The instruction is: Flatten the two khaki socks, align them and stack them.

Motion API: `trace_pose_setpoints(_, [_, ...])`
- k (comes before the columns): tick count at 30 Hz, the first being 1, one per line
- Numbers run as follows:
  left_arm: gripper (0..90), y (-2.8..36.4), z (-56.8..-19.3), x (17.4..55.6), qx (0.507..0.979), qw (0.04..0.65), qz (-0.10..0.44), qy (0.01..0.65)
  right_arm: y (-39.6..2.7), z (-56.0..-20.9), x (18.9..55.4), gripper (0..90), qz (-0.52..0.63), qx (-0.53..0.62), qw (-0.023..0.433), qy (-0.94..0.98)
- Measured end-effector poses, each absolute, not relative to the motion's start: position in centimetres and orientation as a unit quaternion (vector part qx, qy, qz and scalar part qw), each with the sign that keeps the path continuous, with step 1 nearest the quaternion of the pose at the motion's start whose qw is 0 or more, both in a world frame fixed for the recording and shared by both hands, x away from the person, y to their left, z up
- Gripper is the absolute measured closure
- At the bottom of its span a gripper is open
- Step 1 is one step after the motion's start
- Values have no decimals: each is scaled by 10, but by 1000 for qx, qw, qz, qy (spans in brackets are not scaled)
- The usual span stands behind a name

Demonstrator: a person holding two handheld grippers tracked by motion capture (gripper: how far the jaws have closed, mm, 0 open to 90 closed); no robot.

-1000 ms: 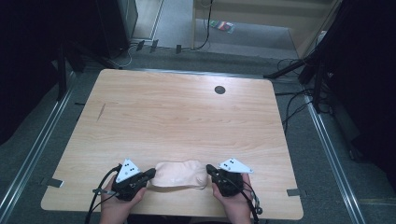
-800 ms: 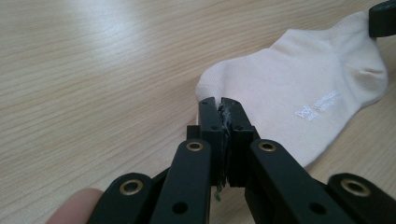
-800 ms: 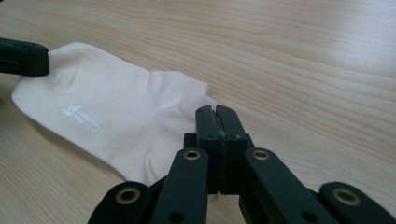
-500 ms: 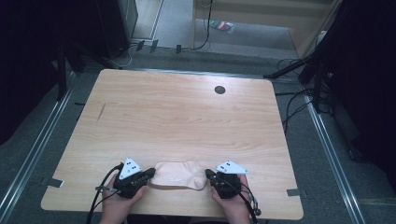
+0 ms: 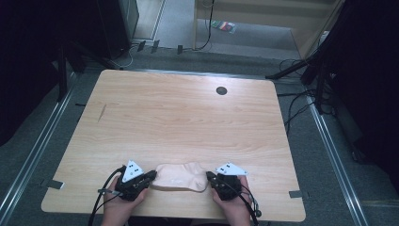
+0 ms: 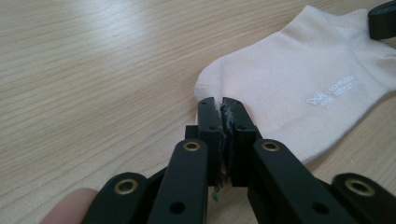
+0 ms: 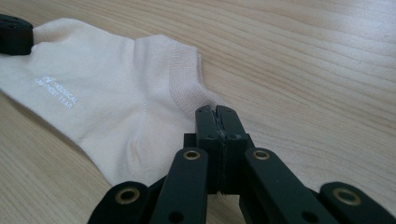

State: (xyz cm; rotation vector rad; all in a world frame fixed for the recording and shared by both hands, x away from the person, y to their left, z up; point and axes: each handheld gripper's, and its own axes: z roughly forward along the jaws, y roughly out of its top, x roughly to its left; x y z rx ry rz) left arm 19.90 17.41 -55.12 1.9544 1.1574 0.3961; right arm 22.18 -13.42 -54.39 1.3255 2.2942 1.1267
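Sock (image 5: 181, 176) lies flat at the lower centre of the frame on the tabletop (image 5: 179, 117). Left gripper (image 5: 149, 175) and right gripper (image 5: 209, 178) are each closed, pinching opposite ends. Keep both grips firm and lift evenly to prevent slippage.

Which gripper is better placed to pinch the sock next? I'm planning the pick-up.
Left, probably. The left gripper's shut tips sit over the rounded end of the sock, with fabric on both sides of them. The right gripper's shut tips reach just the sock's outermost corner. Both would need to open first.
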Motion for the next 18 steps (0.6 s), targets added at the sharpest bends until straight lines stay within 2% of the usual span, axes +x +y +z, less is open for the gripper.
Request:
trace_pose_setpoints(2, [807, 175, -551, 199, 772, 412, 156, 458, -135, -544, 222, 888, 392, 455, 129, 789])
trace_pose_setpoints(11, [316, 184, -544, 198, 737, 467, 175, 457, -136, -539, 220, 440, 444, 438, 140, 769])
trace_pose_setpoints(15, [210, 191, -539, 198, 724, 478, 182, 462, -140, -535, 220, 367, 470, 435, 147, 754])
trace_pose_setpoints(18, [150, 194, -537, 198, 720, 481, 187, 464, -143, -531, 220, 346, 480, 434, 154, 747])
